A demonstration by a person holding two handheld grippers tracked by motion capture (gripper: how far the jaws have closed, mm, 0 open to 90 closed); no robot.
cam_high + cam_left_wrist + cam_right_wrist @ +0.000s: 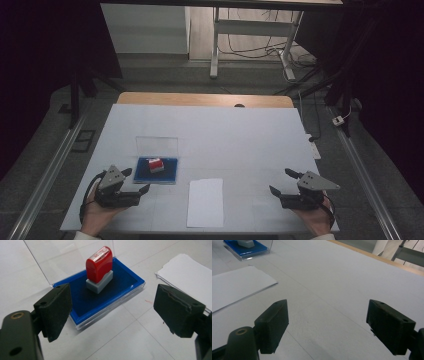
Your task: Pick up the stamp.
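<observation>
High view: red stamp [155, 164] sitting on blue pad [170, 172], left of paper [205, 202] on worktop [240, 135]. Left tongs [136, 180] open, near stamp. Right tongs [281, 182] open, empty. Left gripper view: stamp [99, 265] not yet picked up. Right gripper view: nothing stamped yet on paper [234, 287].

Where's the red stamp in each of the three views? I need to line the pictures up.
High view: the red stamp stands on the blue ink pad, left of centre, just ahead of the left gripper.
Left gripper view: upper centre, upright on the pad, beyond the open jaws.
Right gripper view: top left corner, just its grey base on the pad.
Shared landmark: the white paper sheet beside the pad.
</observation>
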